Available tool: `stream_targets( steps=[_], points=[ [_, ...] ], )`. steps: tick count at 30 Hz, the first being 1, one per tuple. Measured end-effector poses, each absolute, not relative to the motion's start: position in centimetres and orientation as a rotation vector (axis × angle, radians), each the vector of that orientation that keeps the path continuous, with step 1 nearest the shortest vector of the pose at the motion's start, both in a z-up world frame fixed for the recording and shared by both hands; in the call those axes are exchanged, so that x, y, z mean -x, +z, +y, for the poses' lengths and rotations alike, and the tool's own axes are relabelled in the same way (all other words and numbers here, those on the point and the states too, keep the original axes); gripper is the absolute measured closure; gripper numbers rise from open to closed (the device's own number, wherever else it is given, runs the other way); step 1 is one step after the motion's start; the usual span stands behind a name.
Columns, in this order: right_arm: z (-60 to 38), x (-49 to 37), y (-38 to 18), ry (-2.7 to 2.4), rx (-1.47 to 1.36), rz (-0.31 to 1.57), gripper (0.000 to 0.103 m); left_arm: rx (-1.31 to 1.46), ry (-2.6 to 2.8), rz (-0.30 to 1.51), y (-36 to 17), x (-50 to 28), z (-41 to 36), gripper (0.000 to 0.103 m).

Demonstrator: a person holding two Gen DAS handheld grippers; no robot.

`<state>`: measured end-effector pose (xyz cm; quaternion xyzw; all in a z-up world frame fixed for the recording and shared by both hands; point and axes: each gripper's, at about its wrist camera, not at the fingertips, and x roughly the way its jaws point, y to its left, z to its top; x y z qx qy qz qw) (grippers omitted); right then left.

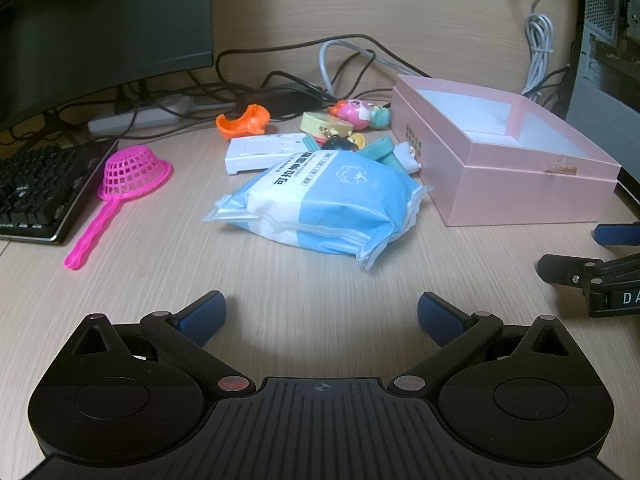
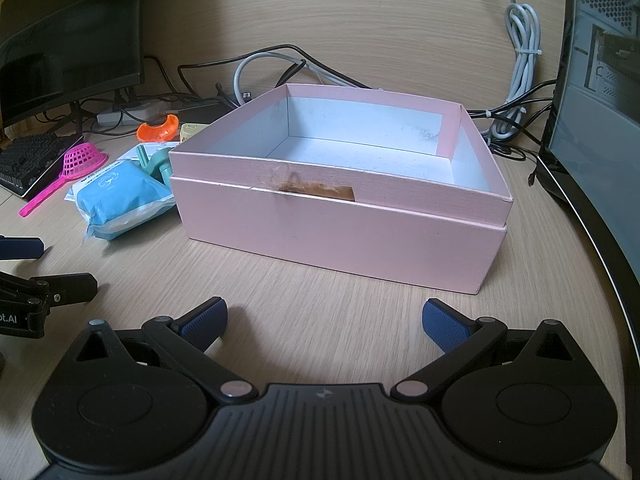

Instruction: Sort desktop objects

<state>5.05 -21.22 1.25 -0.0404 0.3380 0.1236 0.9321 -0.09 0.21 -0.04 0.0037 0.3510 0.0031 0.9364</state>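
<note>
Both grippers idle, fingers apart, nothing held; left gripper faces the wipes pack lying beside the empty pink box—best pinched across its soft middle.

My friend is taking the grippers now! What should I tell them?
Left gripper: open, holding nothing, facing the clutter.
Right gripper: open, holding nothing, facing the open pink cardboard box.
The box looks empty, so nothing is sorted yet.
Still out on the wooden desk: blue-and-white soft tissue pack, pink plastic strainer scoop, orange plastic piece, white flat plastic piece, and small toys left of the box.
</note>
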Motion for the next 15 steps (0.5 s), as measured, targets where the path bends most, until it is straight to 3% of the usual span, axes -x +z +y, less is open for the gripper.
stream_targets(
  steps=[15],
  points=[
    [-22.2,-5.2,1.9,0.29,0.1,0.744,0.0,-0.015,-0.006,0.734,0.2,-0.4,0.0,0.0]
  ],
)
